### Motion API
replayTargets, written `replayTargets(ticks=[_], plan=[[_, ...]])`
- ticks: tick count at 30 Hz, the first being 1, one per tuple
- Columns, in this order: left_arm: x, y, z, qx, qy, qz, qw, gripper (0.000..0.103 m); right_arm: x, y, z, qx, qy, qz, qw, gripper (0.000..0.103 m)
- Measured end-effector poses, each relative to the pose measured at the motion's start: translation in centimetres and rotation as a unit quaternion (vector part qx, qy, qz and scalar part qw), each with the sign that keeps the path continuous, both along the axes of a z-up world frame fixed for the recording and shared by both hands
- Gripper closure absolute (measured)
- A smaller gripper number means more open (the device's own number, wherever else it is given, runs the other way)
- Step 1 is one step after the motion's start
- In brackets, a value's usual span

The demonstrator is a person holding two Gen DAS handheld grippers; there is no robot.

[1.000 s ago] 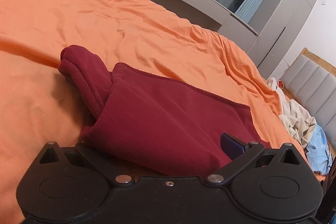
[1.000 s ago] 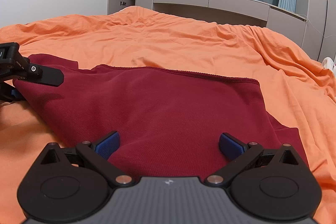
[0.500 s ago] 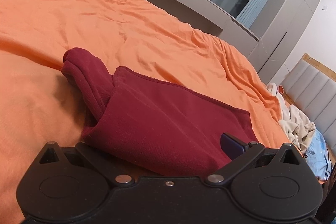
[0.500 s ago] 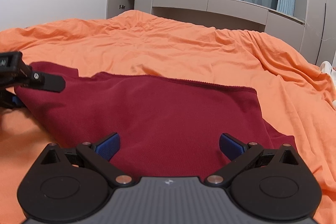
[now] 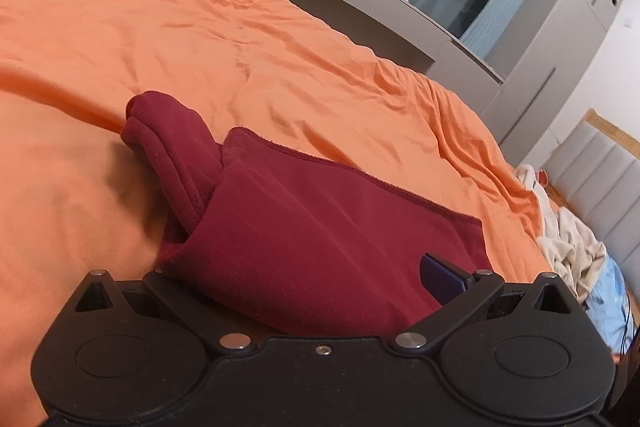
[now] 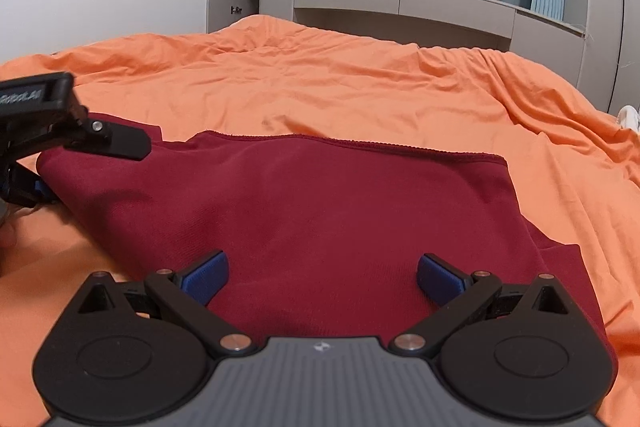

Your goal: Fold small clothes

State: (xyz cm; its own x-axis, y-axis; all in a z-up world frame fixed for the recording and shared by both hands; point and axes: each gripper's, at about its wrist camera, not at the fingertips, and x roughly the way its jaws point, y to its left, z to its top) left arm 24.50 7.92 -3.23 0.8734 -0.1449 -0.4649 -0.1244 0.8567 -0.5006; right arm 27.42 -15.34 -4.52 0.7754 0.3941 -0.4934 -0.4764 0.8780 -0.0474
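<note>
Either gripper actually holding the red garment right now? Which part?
The right gripper is open, straddling the maroon garment's near edge without holding it. The left gripper sits at the garment's left edge; whether it is clamping the cloth cannot be told.

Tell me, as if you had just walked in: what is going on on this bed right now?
A person is folding a dark red garment on an orange bedspread, with a two-finger gripper in each hand. The left gripper sits at one side edge of the cloth, which lies between its wide-spread fingers, one of them hidden under it. The right gripper hangs open over the near edge, its blue pads apart and gripping nothing. A rolled sleeve sticks out at the far left corner.
</note>
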Motion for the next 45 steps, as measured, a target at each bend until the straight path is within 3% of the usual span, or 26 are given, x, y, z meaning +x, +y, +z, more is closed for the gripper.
replayTargets(ticks=[13, 19, 25, 31, 34, 36, 39, 42, 45], plan=[[0.8, -0.7, 0.1, 0.025, 0.024, 0.023, 0.9991, 0.001, 0.0, -0.4, -0.1, 0.011, 0.003, 0.001, 1.0, 0.0], [0.9, -0.6, 0.1, 0.017, 0.027, 0.029, 0.9991, 0.001, 0.1, -0.4, -0.1, 0.014, 0.005, 0.001, 1.0, 0.0], [0.7, 0.3, 0.1, -0.02, 0.02, 0.053, 0.9982, 0.001, 0.2, -0.5, -0.2, 0.016, 0.006, 0.002, 1.0, 0.0], [0.5, 1.1, 0.3, -0.042, 0.02, 0.109, 0.9929, 0.025, 0.2, -0.5, -0.2, 0.016, 0.006, 0.002, 1.0, 0.0], [0.5, 1.4, 0.3, -0.044, 0.021, 0.13, 0.9904, 0.042, 0.2, -0.5, -0.2, 0.016, 0.006, 0.002, 1.0, 0.0], [0.5, 1.7, 0.2, -0.047, 0.021, 0.138, 0.9891, 0.062, 0.2, -0.5, -0.2, 0.016, 0.005, 0.002, 1.0, 0.0], [0.6, 2.3, 0.1, -0.061, 0.017, 0.145, 0.9874, 0.076, 0.2, -0.5, -0.1, 0.017, 0.005, 0.001, 1.0, 0.0], [0.8, 2.1, 0.5, -0.054, 0.005, 0.14, 0.9887, 0.082, 0.4, -0.7, 0.4, 0.015, 0.013, 0.002, 1.0, 0.0], [1.5, 1.3, 1.6, -0.019, -0.012, 0.123, 0.9922, 0.085, 1.1, -2.1, 1.8, 0.032, 0.048, 0.016, 0.998, 0.0]])
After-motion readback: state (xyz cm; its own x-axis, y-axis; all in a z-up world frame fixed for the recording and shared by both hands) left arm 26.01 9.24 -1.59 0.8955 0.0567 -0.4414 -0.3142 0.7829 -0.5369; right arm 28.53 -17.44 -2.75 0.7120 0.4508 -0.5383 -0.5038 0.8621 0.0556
